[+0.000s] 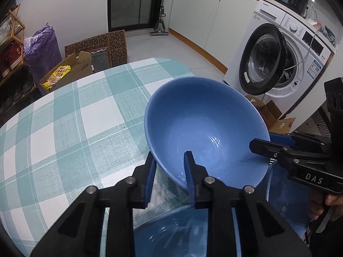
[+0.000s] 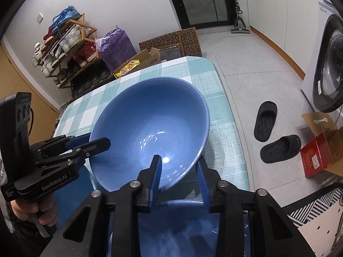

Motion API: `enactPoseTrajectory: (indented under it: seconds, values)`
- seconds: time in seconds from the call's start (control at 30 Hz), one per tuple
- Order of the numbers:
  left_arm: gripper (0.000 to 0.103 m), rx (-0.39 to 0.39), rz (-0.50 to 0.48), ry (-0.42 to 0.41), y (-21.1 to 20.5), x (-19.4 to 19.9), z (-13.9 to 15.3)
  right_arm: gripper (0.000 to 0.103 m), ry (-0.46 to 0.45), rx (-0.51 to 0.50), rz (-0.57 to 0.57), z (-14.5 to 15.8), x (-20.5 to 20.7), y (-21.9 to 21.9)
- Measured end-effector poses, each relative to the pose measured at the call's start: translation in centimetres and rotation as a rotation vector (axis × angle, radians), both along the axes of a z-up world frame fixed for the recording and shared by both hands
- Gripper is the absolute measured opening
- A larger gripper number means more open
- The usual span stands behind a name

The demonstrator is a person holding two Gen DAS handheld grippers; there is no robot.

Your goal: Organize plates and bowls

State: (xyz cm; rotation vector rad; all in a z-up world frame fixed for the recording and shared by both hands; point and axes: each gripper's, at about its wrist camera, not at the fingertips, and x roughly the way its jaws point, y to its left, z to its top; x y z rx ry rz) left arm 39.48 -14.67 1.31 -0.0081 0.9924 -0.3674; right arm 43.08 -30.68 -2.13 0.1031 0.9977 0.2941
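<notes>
Both grippers are clamped on one blue bowl (image 1: pixel 205 128), each with one finger inside the wall and one outside.

Left wrist view: the left gripper (image 1: pixel 169 171) has closed down on the bowl's near rim, blue pads pinching the wall. The bowl hangs tilted above the checked tablecloth (image 1: pixel 75 117), its mouth facing up and toward the camera, its base angled away toward the far side of the table. It is round, so it shows no long axis. The right gripper (image 1: pixel 260 144) comes in from the right edge and bites the rim on that side, a hand (image 1: pixel 321 205) on its grip. Under the bowl lies more blue dishware (image 1: pixel 171 235), blurred.

Right wrist view: the right gripper (image 2: pixel 179 171) is narrowed onto the near rim of the blue bowl (image 2: pixel 150 124), wall between the pads. The left gripper (image 2: pixel 100 142) holds the rim at the left. Blue dishware (image 2: pixel 182 231) sits below; the tablecloth (image 2: pixel 223 139) runs beneath.
</notes>
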Motion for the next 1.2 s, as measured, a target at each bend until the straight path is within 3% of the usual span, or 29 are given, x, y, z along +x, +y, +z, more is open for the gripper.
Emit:
enactPoseTrajectory:
  seconds: [0.63, 1.2]
  values:
    - [0.024, 0.006, -0.003, -0.062, -0.2, -0.5, 1.1, 0.028, -0.069, -0.052, 0.003, 0.8, -1.1, 0.2]
    - [0.024, -0.015, 0.0, -0.14, 0.2, -2.8, 4.3, 0.028, -0.158, -0.067, 0.005, 4.9, -4.3, 0.2]
